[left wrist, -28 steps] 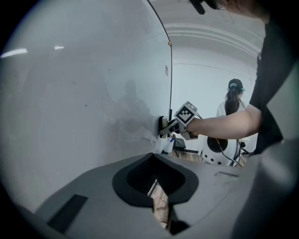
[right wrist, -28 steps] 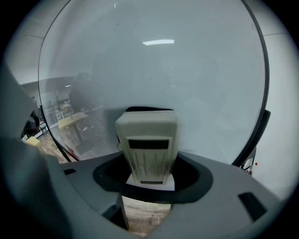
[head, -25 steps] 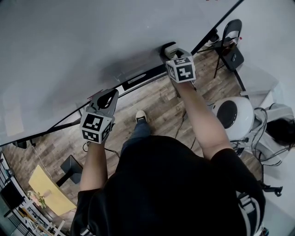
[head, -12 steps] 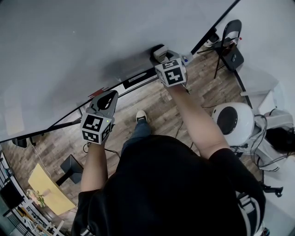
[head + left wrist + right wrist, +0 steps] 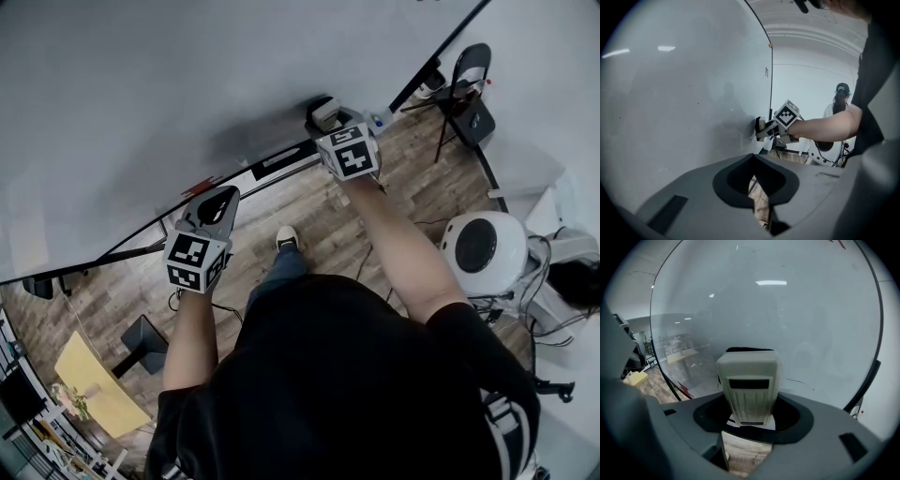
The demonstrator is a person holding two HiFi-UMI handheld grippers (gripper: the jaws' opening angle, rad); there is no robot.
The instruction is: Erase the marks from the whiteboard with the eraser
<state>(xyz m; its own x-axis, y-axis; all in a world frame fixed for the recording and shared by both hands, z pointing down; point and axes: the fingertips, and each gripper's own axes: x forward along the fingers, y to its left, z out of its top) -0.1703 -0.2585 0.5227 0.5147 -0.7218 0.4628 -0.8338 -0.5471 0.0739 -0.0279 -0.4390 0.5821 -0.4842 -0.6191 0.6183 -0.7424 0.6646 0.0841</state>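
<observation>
Black short-sleeved shirt [image 5: 356, 384], blue jeans [image 5: 281, 267], pale shoe [image 5: 287, 235]. The grey left gripper [image 5: 218, 195] and right gripper [image 5: 330, 118] each carry a black-and-white marker cube [image 5: 197, 261] behind the jaws.

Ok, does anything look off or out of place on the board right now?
Nothing looks damaged or askew. The right claw holds the eraser against the whiteboard near its lower edge. The only thing that stands out is a thin dark stroke just right of the eraser, not wiped yet.

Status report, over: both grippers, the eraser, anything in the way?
Left gripper shut, empty, off the board. Right gripper shut on eraser, pad against whiteboard. Nothing between eraser and board.
</observation>
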